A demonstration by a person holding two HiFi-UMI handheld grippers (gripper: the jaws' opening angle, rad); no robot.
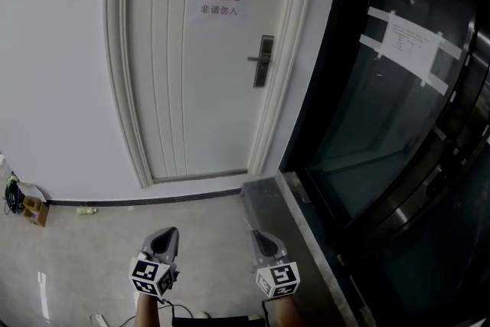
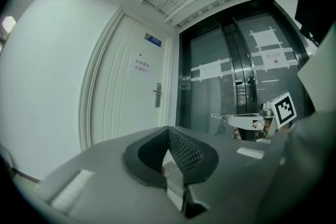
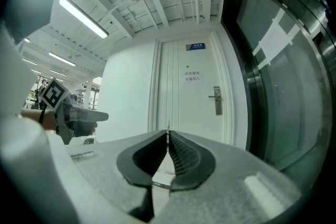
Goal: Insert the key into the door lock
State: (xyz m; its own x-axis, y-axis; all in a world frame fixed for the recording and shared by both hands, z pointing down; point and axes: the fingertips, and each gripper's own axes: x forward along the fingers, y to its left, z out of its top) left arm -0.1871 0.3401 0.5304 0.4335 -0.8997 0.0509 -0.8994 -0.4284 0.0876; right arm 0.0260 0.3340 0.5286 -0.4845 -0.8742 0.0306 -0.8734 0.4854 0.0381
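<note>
Right gripper (image 3: 168, 136): tongs pinched together on the key (image 2: 219, 116). A short bit of blade pokes past the tips, level and aimed doorward, which looks like a grip set up for a straight push-in.

Left gripper (image 2: 169, 131): tongs together with nothing between them. It sits just beside the right one, at its 9 o'clock. Probably a spare hand, possibly for the handle later.

Door lock (image 1: 262, 61): on the white door (image 1: 191, 88), at 12 o'clock from the right gripper in head view and well apart from it. Keyhole is too small to make out. Judging by the gap, the approach is not done and insertion has not started.

Around:
- Paper sign (image 1: 220, 2) at 11 o'clock of the lock.
- Dark glass doors (image 1: 367, 149) at 3 o'clock, with a taped notice (image 1: 409, 42) on them.
- Cardboard box (image 1: 34, 209) at 9 o'clock, at the foot of the wall.

Nothing stands between the grippers and the door. The glass-door frame is near on the right, so drifting that way is the risk.
</note>
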